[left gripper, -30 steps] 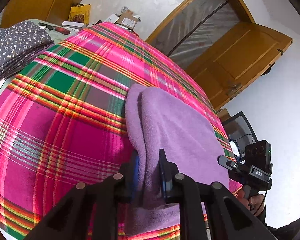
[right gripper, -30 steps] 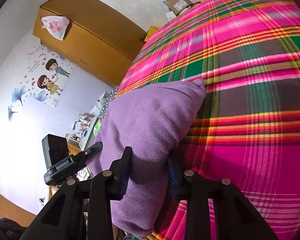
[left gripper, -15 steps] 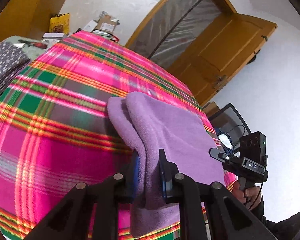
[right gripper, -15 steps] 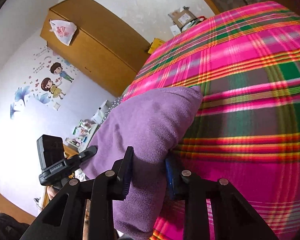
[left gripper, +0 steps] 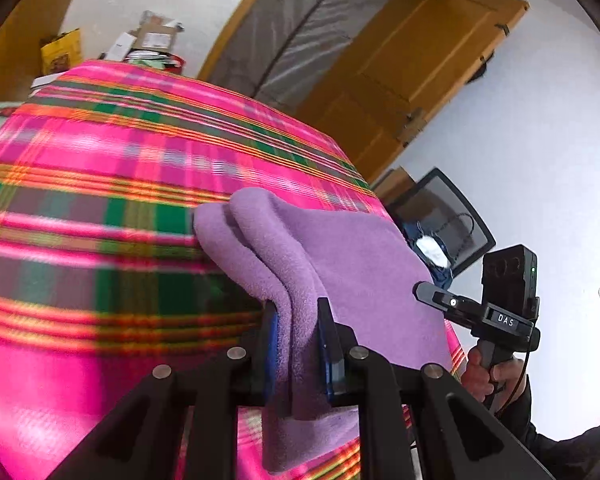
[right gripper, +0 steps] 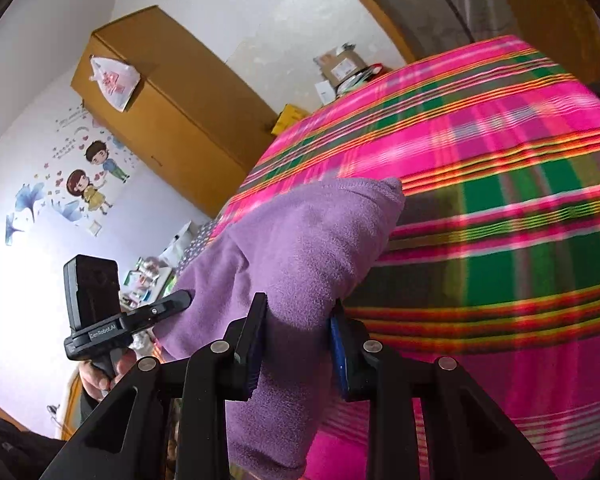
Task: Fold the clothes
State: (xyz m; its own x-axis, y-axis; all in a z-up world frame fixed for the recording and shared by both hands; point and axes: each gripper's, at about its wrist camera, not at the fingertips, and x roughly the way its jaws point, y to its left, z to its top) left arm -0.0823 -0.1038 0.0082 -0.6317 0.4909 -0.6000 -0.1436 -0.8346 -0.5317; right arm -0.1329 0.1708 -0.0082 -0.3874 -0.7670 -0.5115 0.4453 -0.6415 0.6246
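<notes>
Purple fleece garment (left gripper: 352,280): soft, thick pile, already doubled; held off the plaid surface at its near edge by both tools.

Left hand-held gripper (left gripper: 298,344): narrow, both pads pressed on a two-layer fold of the fleece, which hangs in a short tail below the jaws.

Right hand-held gripper (right gripper: 298,344): somewhat wider, clamped on a thicker bunch at the garment's other near corner; cloth droops beneath it too.

Ahead of both tools: the garment's body runs forward and lies on the pink and green plaid bedspread (left gripper: 100,208), its far rounded fold resting there.

Step in hand, judged: carrying the near edge for a further fold, or shifting the piece across the bed.

Next move calls for: keeping both corners level and taut, laying the held edge squarely onto the far fold, then letting go together so the layers do not slide.

Beyond: boxes (left gripper: 152,36) at the bed's far end; wooden door (left gripper: 412,60); wooden wardrobe (right gripper: 172,120).
</notes>
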